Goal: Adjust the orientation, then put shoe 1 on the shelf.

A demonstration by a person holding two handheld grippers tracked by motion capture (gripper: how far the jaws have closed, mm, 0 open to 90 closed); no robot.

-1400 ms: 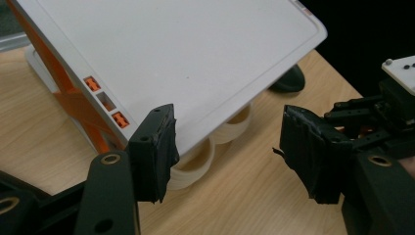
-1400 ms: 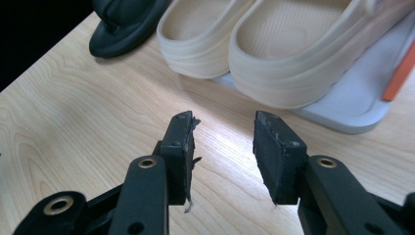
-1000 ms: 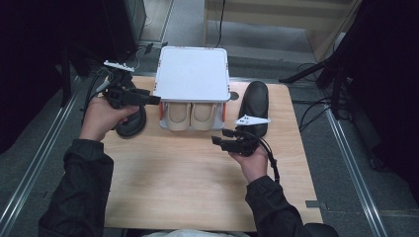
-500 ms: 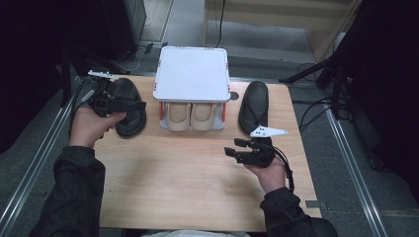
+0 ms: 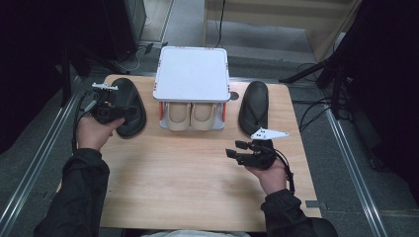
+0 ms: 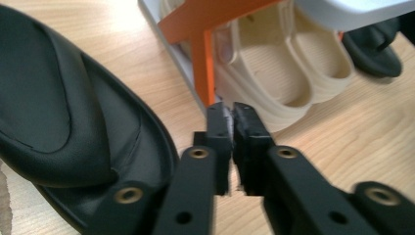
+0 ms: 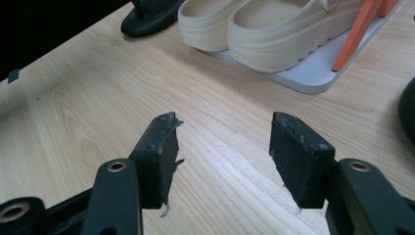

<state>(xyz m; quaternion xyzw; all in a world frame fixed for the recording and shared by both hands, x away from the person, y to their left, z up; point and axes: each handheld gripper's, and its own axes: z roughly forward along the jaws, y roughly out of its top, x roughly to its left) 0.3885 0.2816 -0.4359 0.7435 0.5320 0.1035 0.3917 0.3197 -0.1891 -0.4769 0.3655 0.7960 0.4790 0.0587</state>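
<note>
Left gripper [image 6: 230,115] fingers just closed, empty, beside left black slipper [image 5: 126,106]; grasp apparently missed. Right gripper [image 7: 222,142] fingers wide, idle over worktop [image 5: 188,177].

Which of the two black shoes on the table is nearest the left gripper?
The black shoe left of the white rack: the left gripper sits over it, while the other black shoe lies across the rack, on its right.
</note>
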